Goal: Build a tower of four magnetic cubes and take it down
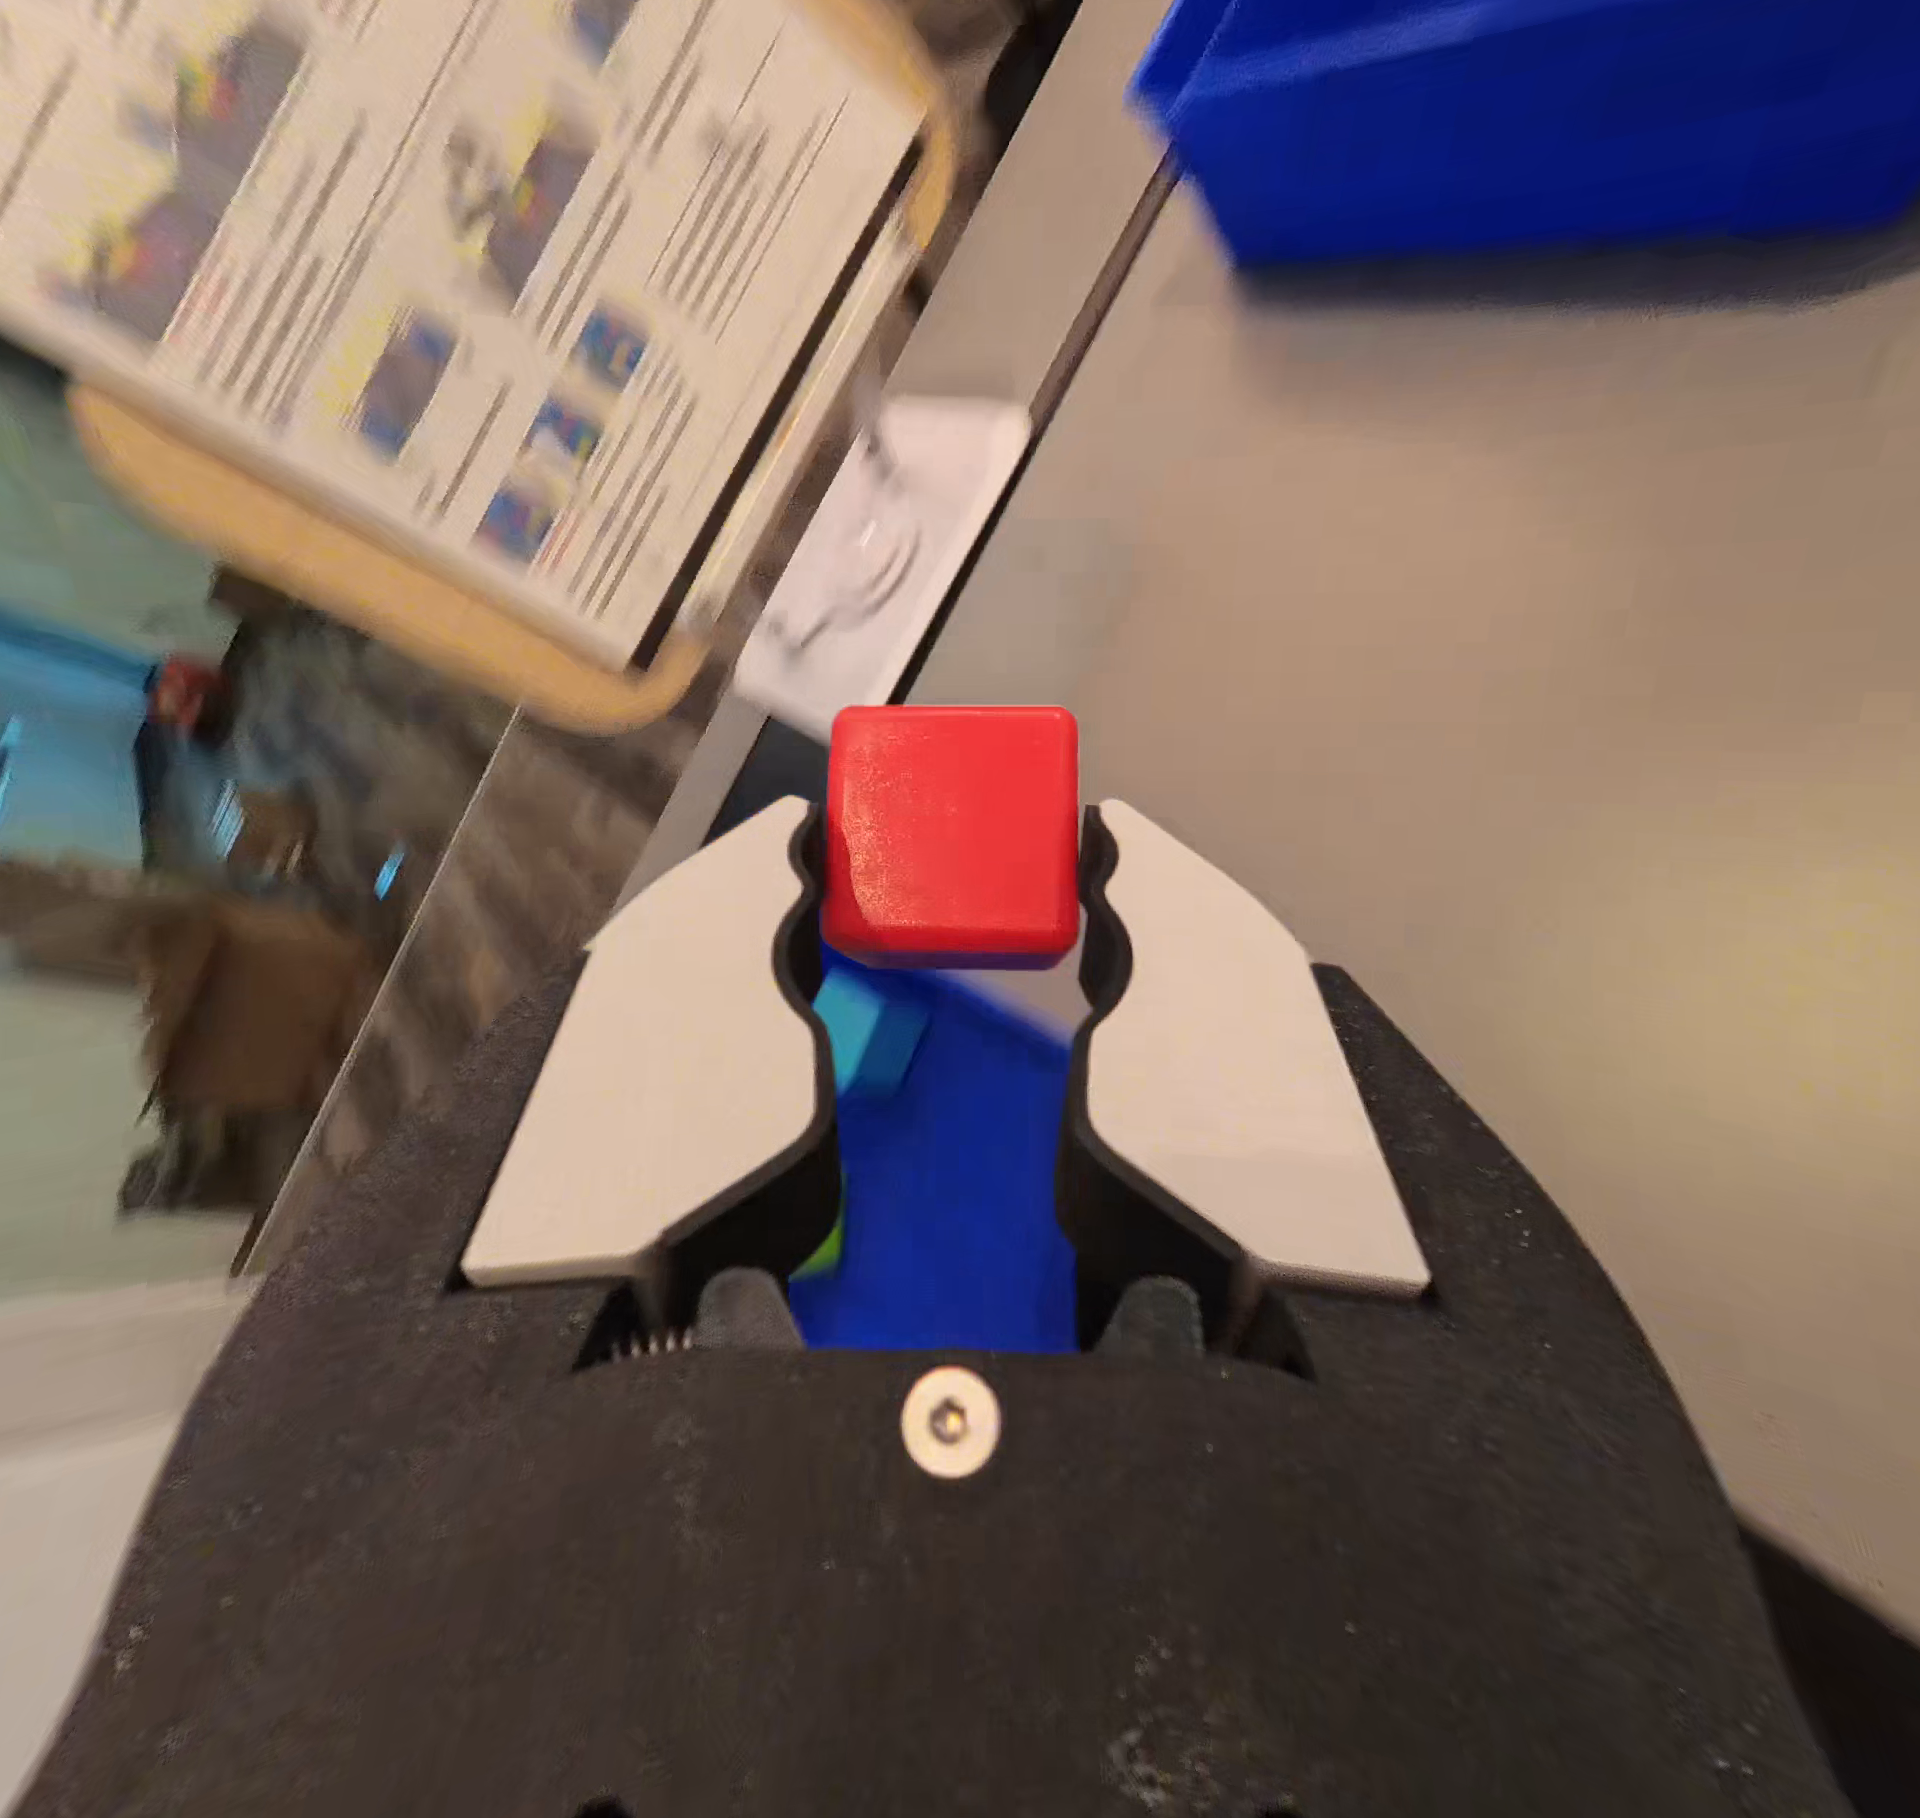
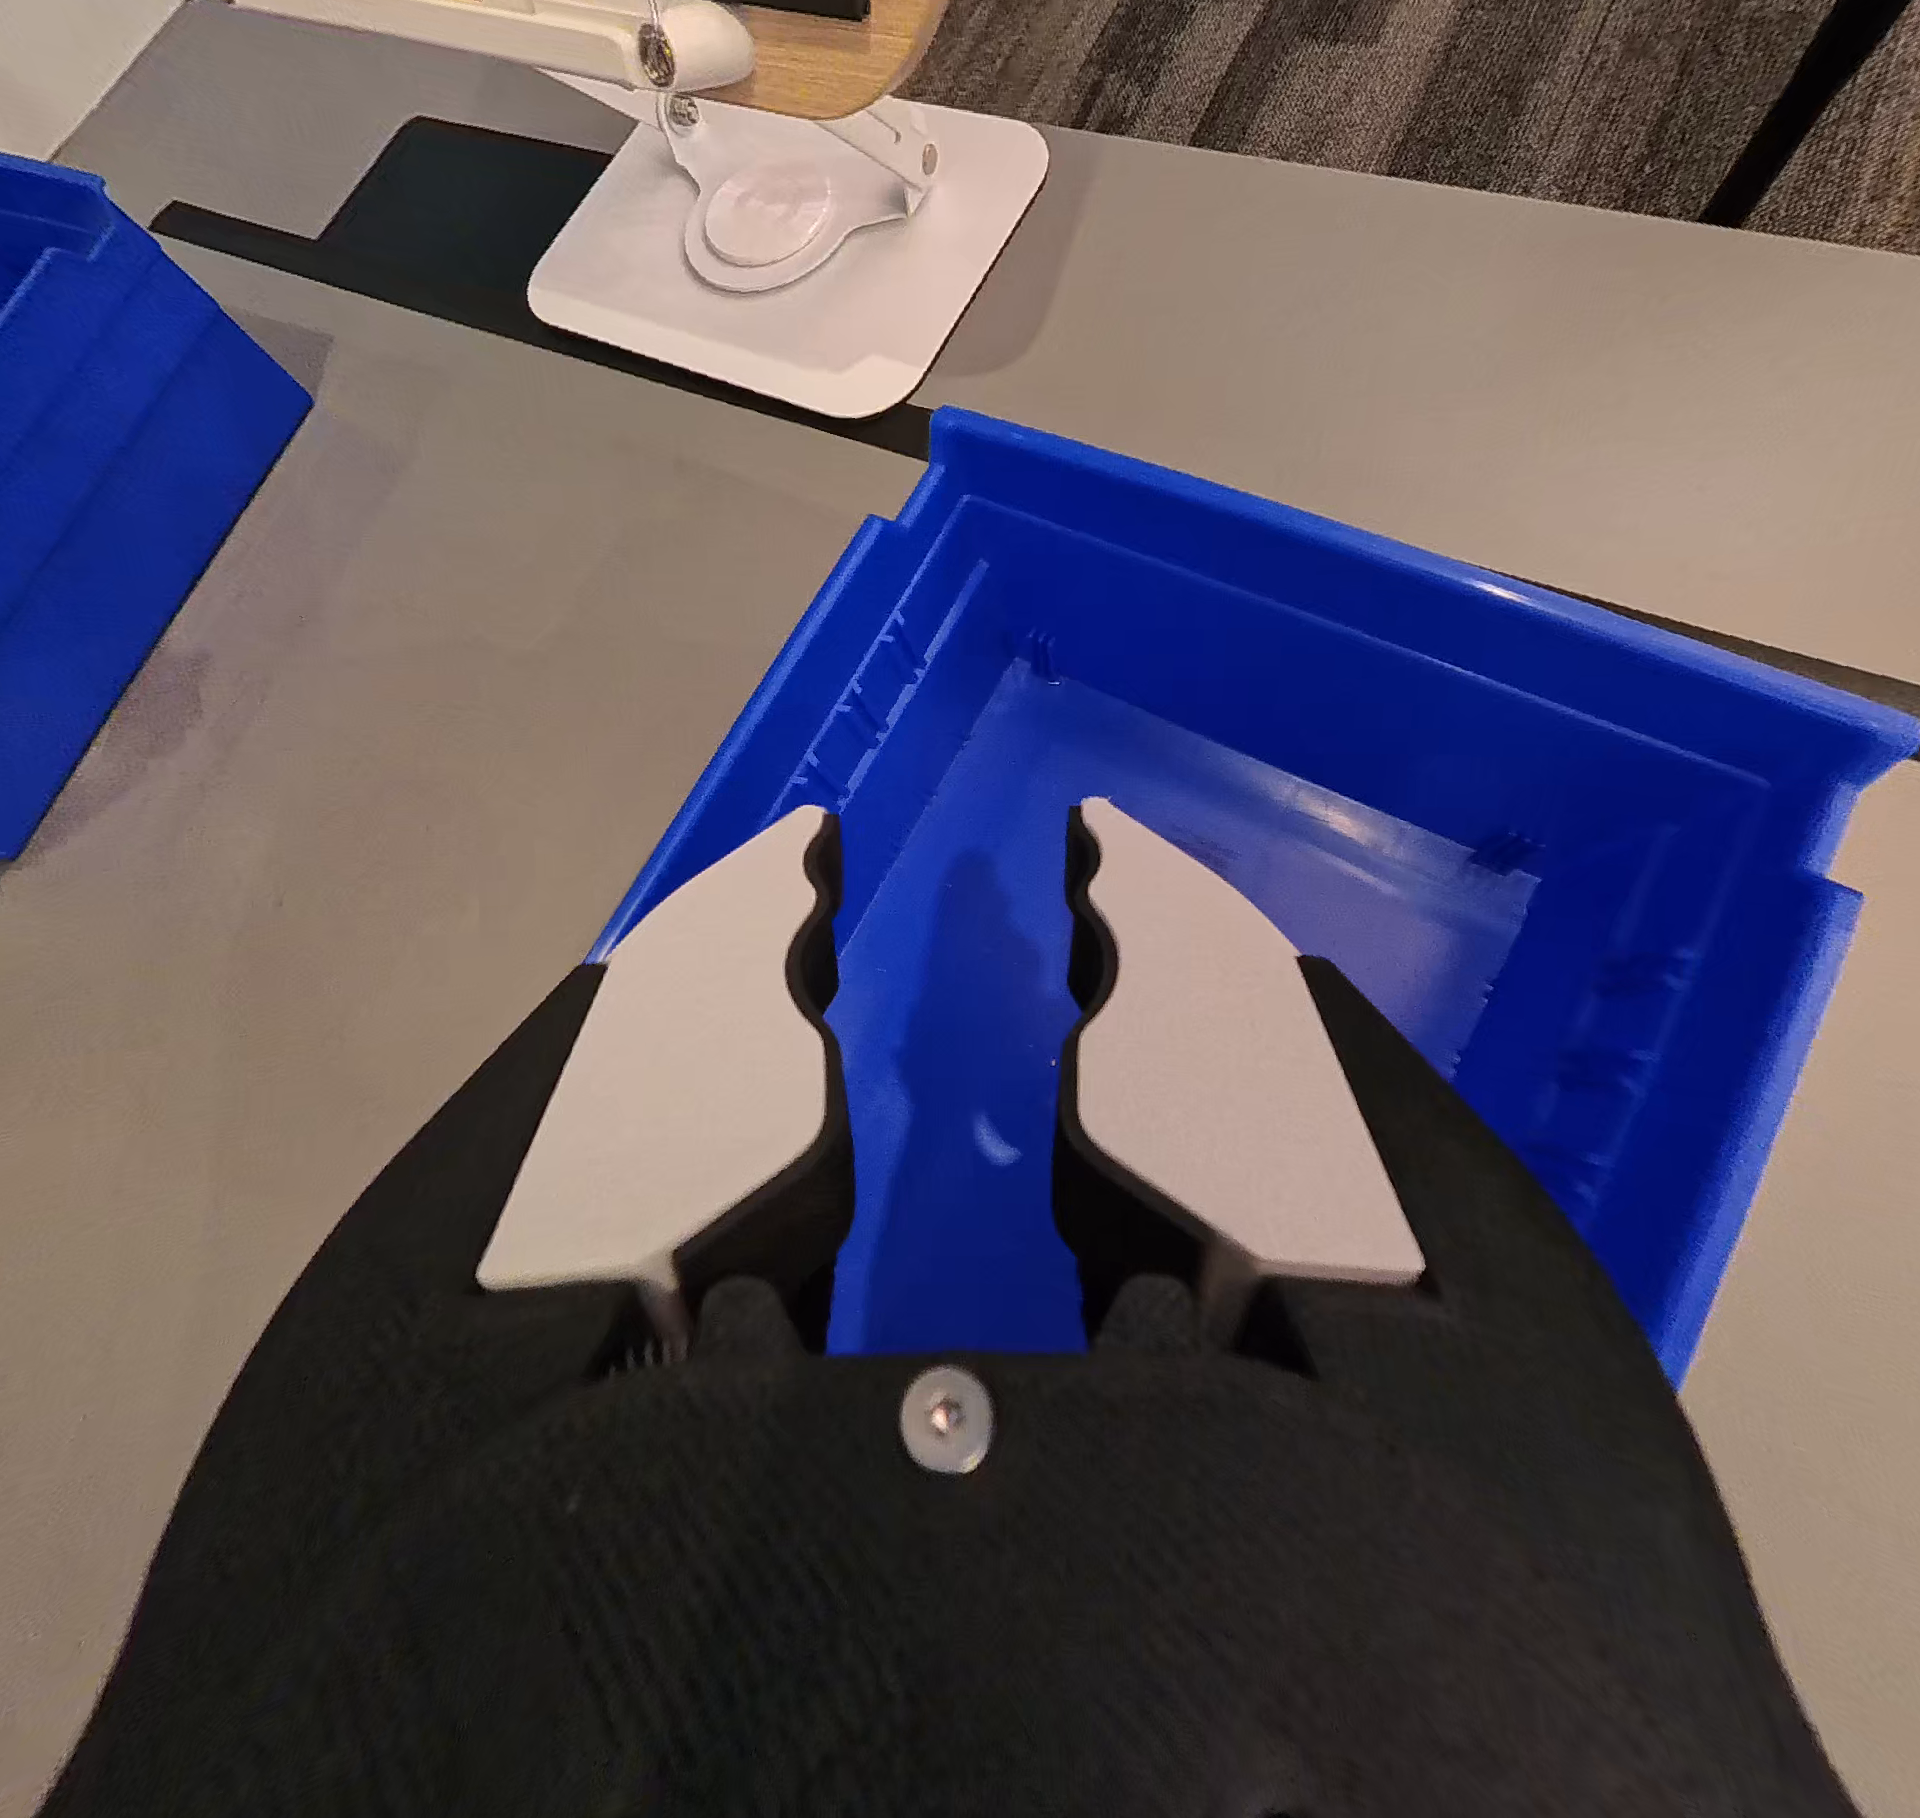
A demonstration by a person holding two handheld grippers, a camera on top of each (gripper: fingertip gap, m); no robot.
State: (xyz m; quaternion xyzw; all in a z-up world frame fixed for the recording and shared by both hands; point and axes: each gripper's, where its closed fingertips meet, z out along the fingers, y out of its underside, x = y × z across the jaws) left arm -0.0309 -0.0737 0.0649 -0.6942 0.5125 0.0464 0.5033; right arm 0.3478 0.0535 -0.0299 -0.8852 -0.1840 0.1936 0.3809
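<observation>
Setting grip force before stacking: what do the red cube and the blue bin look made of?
Red cube: seemingly hard moulded plastic, smooth and semi-glossy, with rounded edges and a soft sheen on its face. Blue bin: apparently rigid injection-moulded plastic, glossy; light glints off its floor and moulded ribs line its walls.

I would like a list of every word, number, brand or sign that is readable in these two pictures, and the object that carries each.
Wood-framed screen: lines of text beside small pictures, all motion-blurred, unreadable.
Round disc on the white stand base: possibly a faint marking, too faint to read.
Red cube and blue plastic bins: no writing visible.
</observation>
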